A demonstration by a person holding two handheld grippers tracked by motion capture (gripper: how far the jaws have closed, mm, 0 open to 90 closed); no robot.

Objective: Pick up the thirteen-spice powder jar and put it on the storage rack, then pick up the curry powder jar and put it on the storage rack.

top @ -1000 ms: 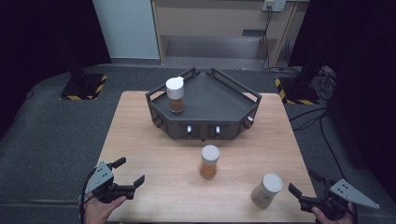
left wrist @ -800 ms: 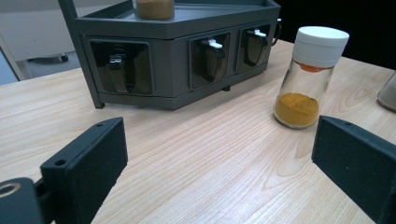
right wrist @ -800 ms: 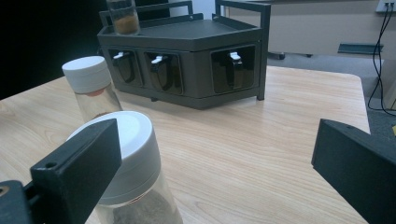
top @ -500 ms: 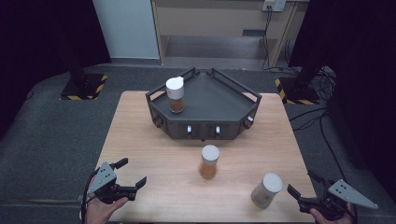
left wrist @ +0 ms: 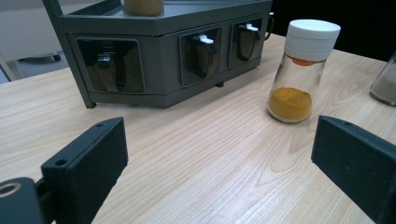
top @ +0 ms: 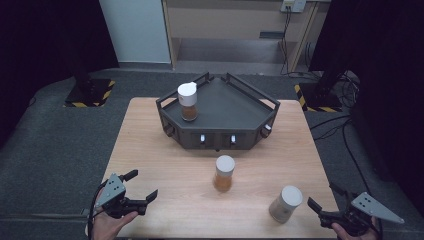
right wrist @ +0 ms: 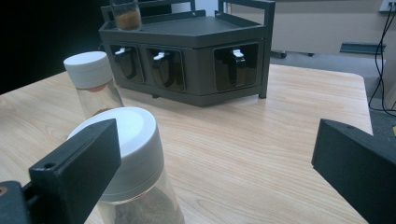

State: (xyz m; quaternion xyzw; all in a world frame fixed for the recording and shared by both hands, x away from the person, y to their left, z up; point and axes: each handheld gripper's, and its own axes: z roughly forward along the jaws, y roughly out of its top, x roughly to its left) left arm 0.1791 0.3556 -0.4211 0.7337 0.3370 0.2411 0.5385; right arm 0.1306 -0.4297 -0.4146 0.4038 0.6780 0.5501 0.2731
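A dark grey corner rack [top: 235,107] stands at the table's far middle, with a white-capped jar of brown spice [top: 188,101] on its left side. A jar of orange powder [top: 224,173] stands in front of the rack. A jar of grey powder [top: 285,204] stands near the front right. My left gripper [top: 141,185] is open at the front left, empty, with the orange jar [left wrist: 301,72] ahead of its right jaw. My right gripper [top: 323,196] is open at the front right corner. The grey-powder jar [right wrist: 126,168] sits close behind its left jaw, not between the jaws.
The rack's front [left wrist: 154,51] has three recessed latches. Bare wooden tabletop [top: 150,145] lies between the grippers and the rack. Dark carpet surrounds the table, and cables [top: 345,130] trail on the floor to the right.
Both grippers have shifted only slightly near the table's front edge. The jars and the rack stand where they were.
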